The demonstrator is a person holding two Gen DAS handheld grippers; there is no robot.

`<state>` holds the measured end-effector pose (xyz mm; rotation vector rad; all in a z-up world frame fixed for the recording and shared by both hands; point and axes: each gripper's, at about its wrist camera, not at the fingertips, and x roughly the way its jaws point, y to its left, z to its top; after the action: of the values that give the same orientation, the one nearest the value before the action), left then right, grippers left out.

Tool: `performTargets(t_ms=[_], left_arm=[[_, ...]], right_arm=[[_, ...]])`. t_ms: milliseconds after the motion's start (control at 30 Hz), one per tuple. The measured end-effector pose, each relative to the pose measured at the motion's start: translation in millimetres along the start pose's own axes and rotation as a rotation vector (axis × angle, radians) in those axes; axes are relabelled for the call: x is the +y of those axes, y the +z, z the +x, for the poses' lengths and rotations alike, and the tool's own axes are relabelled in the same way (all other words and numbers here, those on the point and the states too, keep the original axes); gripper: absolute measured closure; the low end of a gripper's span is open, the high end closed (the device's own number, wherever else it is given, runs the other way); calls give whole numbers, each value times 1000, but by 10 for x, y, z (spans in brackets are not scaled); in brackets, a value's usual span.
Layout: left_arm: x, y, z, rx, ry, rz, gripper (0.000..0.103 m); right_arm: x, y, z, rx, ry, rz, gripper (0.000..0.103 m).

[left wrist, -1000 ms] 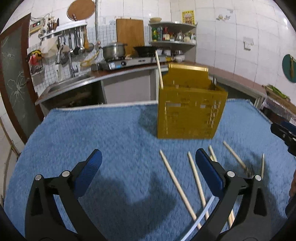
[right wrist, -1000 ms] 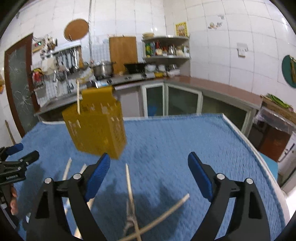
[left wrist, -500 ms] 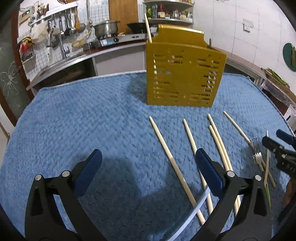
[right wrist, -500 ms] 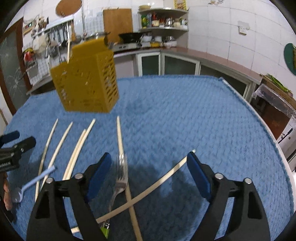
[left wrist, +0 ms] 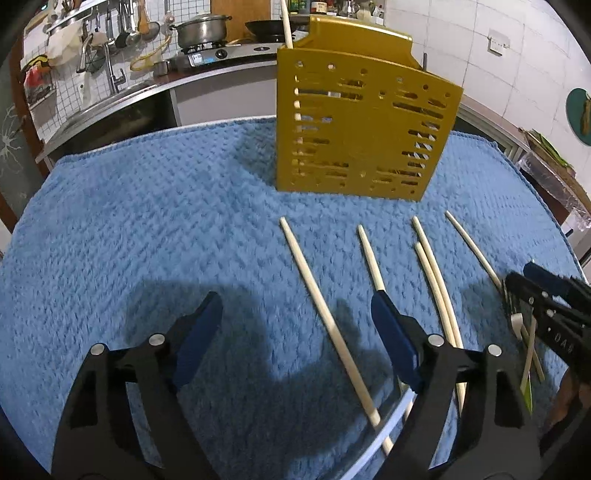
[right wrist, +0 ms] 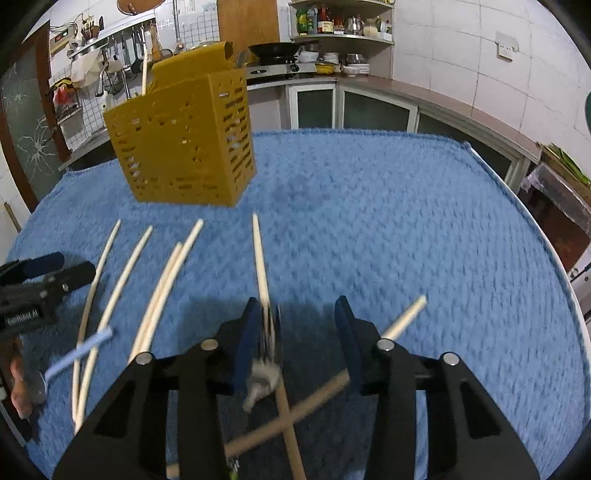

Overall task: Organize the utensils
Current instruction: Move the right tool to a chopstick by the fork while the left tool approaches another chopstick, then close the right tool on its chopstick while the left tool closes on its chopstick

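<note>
Two sets of jaws are closing at this moment. Right gripper (right wrist: 299,317): jaws about half closed, blue pads not yet pressing; between them lie the fork (right wrist: 264,369) head, blurred, and the near part of one chopstick (right wrist: 260,258), which runs from under the jaws up toward the holder. A second, crossing chopstick (right wrist: 402,317) lies diagonally beneath the right pad, its tip showing past the pad to the right. The fork sits just against the left pad; contact cannot be told through the blur.

Left gripper (left wrist: 295,325): jaws wide, nothing gripped. One long chopstick (left wrist: 317,306) lies on the cloth between the pads, nearer the right one, clear of both. The next chopstick (left wrist: 369,254) ends just behind the right pad's tip. Further right lies a touching pair of chopsticks (left wrist: 432,273), then a single one (left wrist: 472,243) leading to the other gripper at the frame edge. A pale blue handle (right wrist: 79,350) lies across the leftmost chopsticks in the right wrist view; what it belongs to cannot be told.

Beyond the loose utensils stands the yellow slotted utensil holder (left wrist: 362,129), upright on the blue towel (left wrist: 147,221) covering the bench, well apart from both grippers. One chopstick (left wrist: 285,22) already stands in its left rear corner, leaning slightly.

Background: kitchen counter with a steel pot (left wrist: 199,33) on a stove, hanging ladles (left wrist: 129,26), corner shelf of bottles (right wrist: 332,22), white tiled wall
</note>
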<state>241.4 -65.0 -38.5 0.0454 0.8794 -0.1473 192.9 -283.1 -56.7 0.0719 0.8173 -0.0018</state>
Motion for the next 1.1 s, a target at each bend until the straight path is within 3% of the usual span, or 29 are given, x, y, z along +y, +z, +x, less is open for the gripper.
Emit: performTargets(t_ms=[267,367,500,567,600,733,1100], left_arm=[[-15,112,223,73,-6,-31,45],[-22,136,301,89,-1,-28,51],[-38,169,345,86,14,-13,58],[-39,201,361,87,17,-12,67],[-47,222,368,88,18,-11,76],[-55,269,394,88,13,-10,92],[-44,330,305,42,-12,-22,96]], right_arm=[[141,296,315,33,19,-12,61],[206,366,480,69,10,-40,71],[234,412,554,74,10,-55,75],[233,416,564,77,20,-53,81],[235,421,571,76,24,-50,83],[253,414,564,70,31,-50,94],[117,458,464,38,57,11,97]])
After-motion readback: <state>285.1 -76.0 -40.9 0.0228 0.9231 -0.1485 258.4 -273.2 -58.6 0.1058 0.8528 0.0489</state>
